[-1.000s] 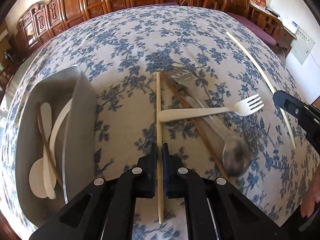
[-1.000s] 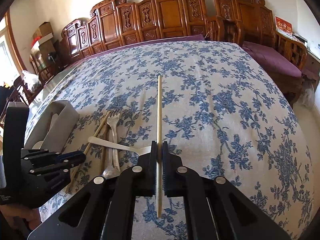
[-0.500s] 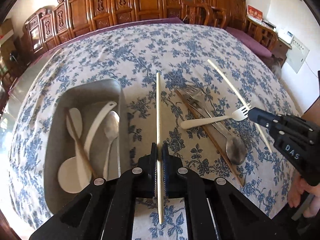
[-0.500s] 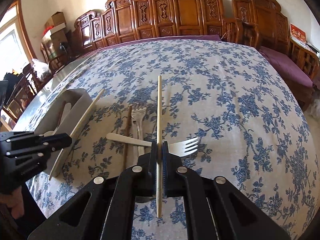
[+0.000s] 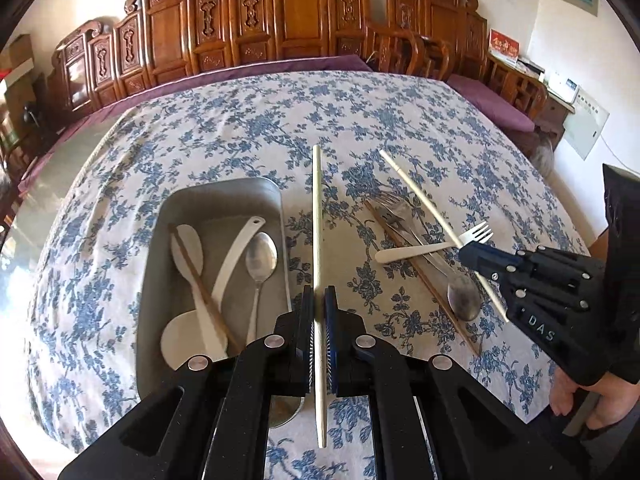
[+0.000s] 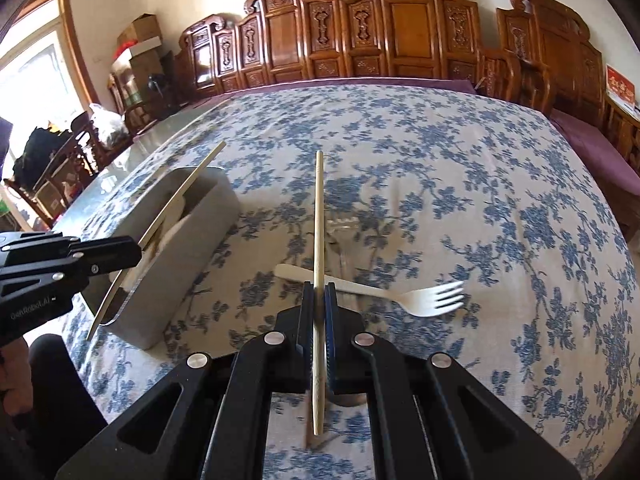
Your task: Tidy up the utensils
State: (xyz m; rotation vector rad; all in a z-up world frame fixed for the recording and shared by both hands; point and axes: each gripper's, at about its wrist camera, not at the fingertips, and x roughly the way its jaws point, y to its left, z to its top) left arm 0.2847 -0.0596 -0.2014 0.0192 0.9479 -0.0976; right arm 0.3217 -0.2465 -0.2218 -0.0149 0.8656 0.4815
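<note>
My left gripper [image 5: 319,296] is shut on a pale chopstick [image 5: 317,208], held in the air just right of the grey metal tray [image 5: 224,194]. In the tray lie a white spoon [image 5: 188,240], a white ladle [image 5: 236,252], a metal spoon [image 5: 261,256] and a brown chopstick [image 5: 200,288]. My right gripper [image 6: 319,290] is shut on a second pale chopstick [image 6: 319,208], above a loose pile on the cloth: a white plastic fork [image 6: 424,300], a metal fork [image 5: 394,206], a metal spoon [image 5: 464,300] and a brown chopstick [image 5: 424,280].
The table wears a blue-flowered cloth [image 5: 320,120]. Carved wooden chairs [image 5: 280,24] line its far edge and a purple cushioned bench [image 6: 600,152] runs along the right. A person's hand [image 5: 576,396] holds the right gripper's grip.
My left gripper has risen with its chopstick and drawn back, so the whole tray now shows. My right gripper has carried its chopstick leftward, over the pile of utensils.
</note>
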